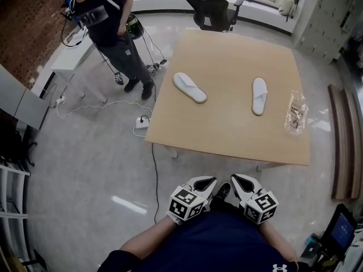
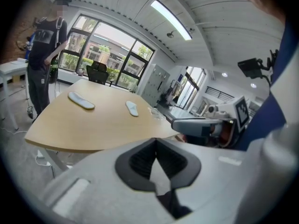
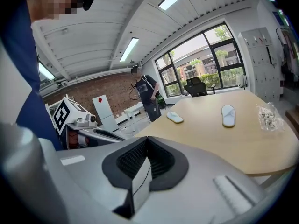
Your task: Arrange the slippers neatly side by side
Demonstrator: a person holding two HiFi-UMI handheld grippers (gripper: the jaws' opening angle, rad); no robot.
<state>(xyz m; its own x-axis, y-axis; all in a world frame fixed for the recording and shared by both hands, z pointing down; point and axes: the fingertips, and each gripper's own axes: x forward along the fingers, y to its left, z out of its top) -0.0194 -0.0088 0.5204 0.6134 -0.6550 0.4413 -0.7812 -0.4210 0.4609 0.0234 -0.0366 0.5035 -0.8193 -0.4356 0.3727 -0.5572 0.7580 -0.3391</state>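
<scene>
Two white slippers lie apart on the wooden table (image 1: pixel 227 129). The left slipper (image 1: pixel 189 87) (image 2: pixel 81 100) (image 3: pixel 175 117) lies slanted; the right slipper (image 1: pixel 259 96) (image 2: pixel 132 108) (image 3: pixel 228 115) points away, nearly straight. Both grippers hang short of the table's near edge, close to my body. My left gripper (image 1: pixel 205 182) (image 2: pixel 156 158) is shut with nothing in it. My right gripper (image 1: pixel 240 181) (image 3: pixel 146 158) is shut and empty too. They sit side by side, each visible in the other's view.
A crumpled clear plastic bag (image 1: pixel 295 113) (image 3: pixel 268 116) lies at the table's right edge. A person (image 1: pixel 110 27) stands at the far left of the table beside a white desk (image 1: pixel 71 55). A black office chair (image 1: pixel 212 7) stands behind the table. Cables and a power strip (image 1: pixel 142 120) lie on the floor.
</scene>
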